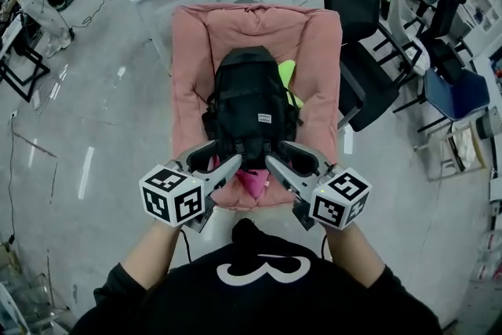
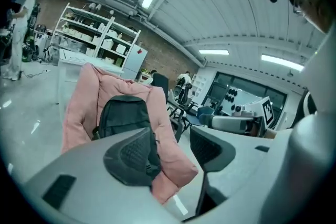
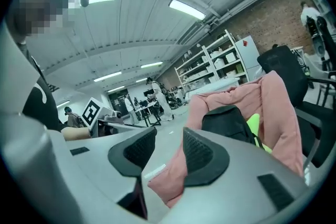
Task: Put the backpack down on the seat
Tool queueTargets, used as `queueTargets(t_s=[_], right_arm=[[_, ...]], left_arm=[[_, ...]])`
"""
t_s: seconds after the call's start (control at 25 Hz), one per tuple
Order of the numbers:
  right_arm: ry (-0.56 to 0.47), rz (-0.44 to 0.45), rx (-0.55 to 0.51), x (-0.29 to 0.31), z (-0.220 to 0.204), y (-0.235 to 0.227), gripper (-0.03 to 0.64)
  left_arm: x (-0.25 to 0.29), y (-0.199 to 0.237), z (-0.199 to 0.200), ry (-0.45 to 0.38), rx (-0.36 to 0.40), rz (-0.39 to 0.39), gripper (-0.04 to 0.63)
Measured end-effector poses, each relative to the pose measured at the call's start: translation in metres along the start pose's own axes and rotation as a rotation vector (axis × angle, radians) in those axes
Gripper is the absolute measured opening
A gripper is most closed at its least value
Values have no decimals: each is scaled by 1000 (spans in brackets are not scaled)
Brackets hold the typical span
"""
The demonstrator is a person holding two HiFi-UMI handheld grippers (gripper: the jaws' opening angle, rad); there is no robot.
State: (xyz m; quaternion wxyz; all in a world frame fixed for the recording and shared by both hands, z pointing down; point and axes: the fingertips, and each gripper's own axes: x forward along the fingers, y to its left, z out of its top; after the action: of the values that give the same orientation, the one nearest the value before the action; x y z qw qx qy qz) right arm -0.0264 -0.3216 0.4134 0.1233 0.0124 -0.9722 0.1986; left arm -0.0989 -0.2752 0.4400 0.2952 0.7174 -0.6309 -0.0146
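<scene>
Head view: the backpack (image 1: 247, 102) sits mid-frame on the seat (image 1: 192, 74), leaning upright against its back. It's black woven fabric, rounded on top, with straps and buckles hanging down the front. The seat is a puffy pink padded thing with soft, rolled edges. The left gripper (image 1: 223, 158) and right gripper (image 1: 284, 157) hover just below the bag's bottom edge, both with fingers spread and nothing between them. A neon yellow-green piece (image 1: 289, 78) pokes out at the bag's right, and a magenta bit (image 1: 252, 183) shows at the seat's front edge. A black office chair (image 1: 357, 27) stands at upper right.

Left gripper view: the left gripper (image 2: 170, 145) is open, its ribbed dark pads well apart. The backpack (image 2: 123, 113) is left of center, beyond the fingers and not touching them, nested in the pink seat (image 2: 84, 97).

Right gripper view: the right gripper (image 3: 168, 150) is open too, with only pink cushion edge and grey floor (image 3: 173, 136) showing in the gap. The backpack (image 3: 226, 120) sits right of center, clear of the fingers, on the seat (image 3: 273, 102).
</scene>
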Motion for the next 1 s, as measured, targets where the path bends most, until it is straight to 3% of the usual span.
queueTargets(t_s=[0.16,0.28,0.52,0.68,1.0], right_arm=[[-67,34,-8,-29,6,49,64],[-87,50,-5,-52,8,77,8],[-103,49,-15,-77,-6,112,5],[-91,58,-49,-83,-12,128,4],[-77,64,-82,-89,-19,142,3]], left_arm=[[-45,-44,-3,-65,8,-38,148],[-73,-76,-5,-96,14,-77,15],[-101,-115,-21,-83,129,-90,6],[-111,-126,-21,-99,96,-102,6],[-122,-131,-29,-90,162,-57,6]])
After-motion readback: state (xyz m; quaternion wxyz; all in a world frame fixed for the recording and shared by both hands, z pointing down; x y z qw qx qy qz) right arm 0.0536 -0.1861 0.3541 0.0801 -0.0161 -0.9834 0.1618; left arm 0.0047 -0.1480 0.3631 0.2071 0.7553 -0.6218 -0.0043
